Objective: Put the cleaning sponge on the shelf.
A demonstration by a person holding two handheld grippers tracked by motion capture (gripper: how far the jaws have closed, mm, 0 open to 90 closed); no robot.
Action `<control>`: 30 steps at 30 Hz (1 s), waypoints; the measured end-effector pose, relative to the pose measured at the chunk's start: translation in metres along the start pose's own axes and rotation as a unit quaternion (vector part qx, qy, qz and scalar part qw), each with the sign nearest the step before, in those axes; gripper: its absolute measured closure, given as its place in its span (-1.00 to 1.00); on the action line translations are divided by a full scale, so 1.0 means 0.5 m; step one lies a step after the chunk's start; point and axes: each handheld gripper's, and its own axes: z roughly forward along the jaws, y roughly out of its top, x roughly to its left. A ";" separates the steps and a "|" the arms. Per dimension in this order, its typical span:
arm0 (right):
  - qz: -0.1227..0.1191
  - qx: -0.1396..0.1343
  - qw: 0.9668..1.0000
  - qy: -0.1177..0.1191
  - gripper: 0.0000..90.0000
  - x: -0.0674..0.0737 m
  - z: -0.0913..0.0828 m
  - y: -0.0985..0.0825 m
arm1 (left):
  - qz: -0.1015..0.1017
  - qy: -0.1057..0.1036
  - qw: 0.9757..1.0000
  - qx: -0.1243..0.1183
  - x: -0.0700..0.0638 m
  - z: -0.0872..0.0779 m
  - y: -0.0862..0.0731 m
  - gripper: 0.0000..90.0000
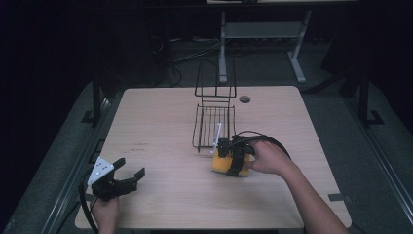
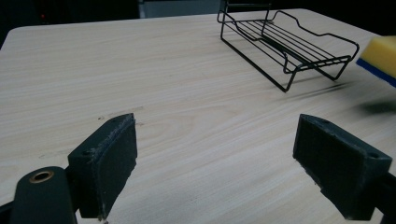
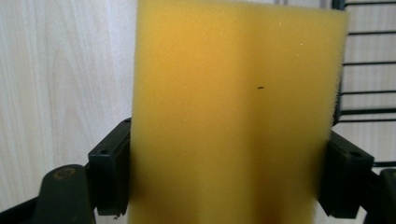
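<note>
A yellow sponge with a blue underside is held just above the table's middle-right, in front of the black wire rack. My right gripper is shut on it; in the right gripper view the sponge sits squeezed between the two black pads. My left gripper is near the table's front left corner, open and holding nothing. In the left gripper view its jaws stand wide apart over bare wood, with the rack and the sponge ahead at the right.
A thin white strip leans at the rack's front edge. A small dark round hole marks the table behind the rack. Beyond the table stand a metal frame's legs and cables on a dark floor.
</note>
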 end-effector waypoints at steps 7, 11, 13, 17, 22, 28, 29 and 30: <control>-0.013 0.005 1.000 -0.003 -0.54 -0.022 -0.006 0.027 | -0.002 -0.001 1.000 -0.002 0.001 -0.001 0.000 -0.71; -0.015 0.003 1.000 -0.003 -0.54 -0.031 -0.006 0.036 | -0.003 -0.001 1.000 -0.003 0.002 -0.002 0.000 -0.71; -0.018 0.003 1.000 -0.005 -0.54 -0.038 -0.006 0.042 | -0.004 -0.001 1.000 -0.003 0.003 -0.002 0.000 -0.71; -0.017 -0.007 1.000 0.003 -0.54 -0.048 -0.004 0.048 | -0.004 0.000 1.000 -0.003 0.005 -0.002 0.000 -0.71; -0.021 0.000 1.000 0.002 -0.54 -0.059 0.000 0.061 | -0.005 -0.001 1.000 -0.002 0.004 -0.001 0.000 -0.71; -0.020 0.006 1.000 0.003 -0.54 -0.079 0.001 0.081 | -0.004 -0.001 1.000 -0.003 0.003 -0.002 0.000 -0.71; -0.020 0.006 1.000 0.003 -0.54 -0.079 0.001 0.081 | -0.004 -0.001 1.000 -0.003 0.003 -0.002 0.000 -0.71; -0.020 0.007 1.000 0.002 -0.54 -0.081 0.001 0.082 | -0.004 -0.001 1.000 -0.004 0.004 -0.002 0.000 -0.71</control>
